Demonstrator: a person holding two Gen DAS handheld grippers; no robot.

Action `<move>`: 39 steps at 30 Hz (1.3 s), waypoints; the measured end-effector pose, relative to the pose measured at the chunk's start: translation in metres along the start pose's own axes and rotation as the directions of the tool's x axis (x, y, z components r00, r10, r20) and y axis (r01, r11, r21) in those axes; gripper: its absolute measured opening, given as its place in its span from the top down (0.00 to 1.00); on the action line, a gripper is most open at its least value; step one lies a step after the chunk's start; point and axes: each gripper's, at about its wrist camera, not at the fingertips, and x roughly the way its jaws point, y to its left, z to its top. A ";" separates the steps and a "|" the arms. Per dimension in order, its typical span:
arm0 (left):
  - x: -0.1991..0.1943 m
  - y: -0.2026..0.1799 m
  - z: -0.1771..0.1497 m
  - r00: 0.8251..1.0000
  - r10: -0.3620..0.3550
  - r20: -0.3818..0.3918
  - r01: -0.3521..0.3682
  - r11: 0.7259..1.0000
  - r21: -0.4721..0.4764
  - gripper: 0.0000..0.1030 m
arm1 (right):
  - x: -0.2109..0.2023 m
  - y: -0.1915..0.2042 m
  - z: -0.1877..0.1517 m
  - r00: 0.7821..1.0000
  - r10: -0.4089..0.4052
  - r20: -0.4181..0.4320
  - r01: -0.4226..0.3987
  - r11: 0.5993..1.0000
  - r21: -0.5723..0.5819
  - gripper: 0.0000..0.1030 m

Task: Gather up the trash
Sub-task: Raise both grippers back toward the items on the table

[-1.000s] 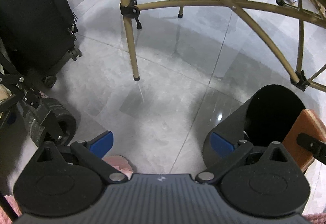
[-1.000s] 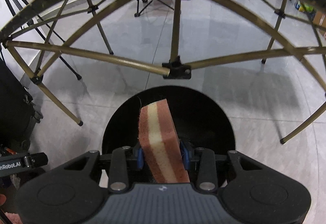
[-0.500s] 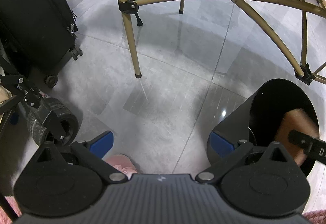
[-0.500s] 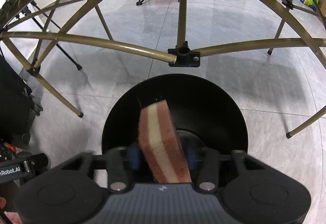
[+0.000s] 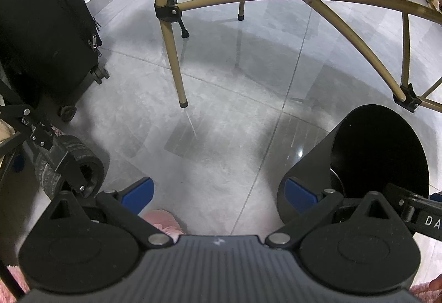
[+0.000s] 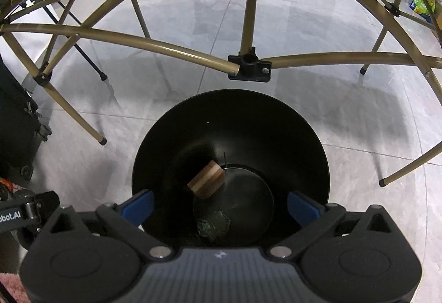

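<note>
A round black trash bin (image 6: 276, 115) stands on the grey tiled floor under a folding table frame. Inside it lies a brown and cream striped sponge (image 6: 206, 178), with a crumpled dark green wrapper (image 6: 214, 225) near the bottom. My right gripper (image 6: 221, 206) hangs over the bin's mouth; its jaws are opening wide and nothing is between them. In the left wrist view the same bin (image 5: 309, 165) sits at the right, and my left gripper (image 5: 218, 192) is open above bare floor. Part of the right gripper's body shows at the right edge there.
Gold table legs (image 5: 176, 68) and crossbars (image 6: 165, 47) span both views. A black suitcase (image 5: 41, 27) and a cart wheel (image 5: 80, 165) stand at the left. A pink slipper (image 5: 165, 223) peeks out below the left gripper. Folding chairs stand far back.
The right gripper's jaws spread apart and let go of the sponge, which dropped into the bin. The right gripper moved closer over the bin's mouth. The left gripper stayed put.
</note>
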 end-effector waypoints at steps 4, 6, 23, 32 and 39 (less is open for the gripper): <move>-0.001 0.000 0.000 1.000 -0.004 0.004 0.004 1.000 0.003 0.00 | -0.001 0.000 -0.001 1.000 -0.002 0.003 0.002 1.000 -0.004 0.00; -0.002 0.000 0.000 1.000 -0.008 0.007 0.008 1.000 0.003 0.00 | -0.003 0.000 -0.002 1.000 -0.001 0.008 0.002 1.000 -0.007 0.00; -0.051 -0.008 -0.008 0.986 -0.098 0.134 0.095 0.995 0.027 0.00 | -0.052 -0.018 -0.014 0.989 -0.031 0.145 0.030 1.000 0.006 0.00; -0.099 -0.018 -0.010 0.957 -0.146 0.249 0.135 0.989 0.060 0.00 | -0.107 -0.032 -0.021 0.953 -0.006 0.302 0.003 1.000 0.009 0.00; -0.138 -0.039 -0.008 0.918 -0.199 0.343 0.168 0.979 0.117 0.00 | -0.152 -0.048 -0.018 0.900 0.005 0.436 -0.017 1.000 0.025 0.00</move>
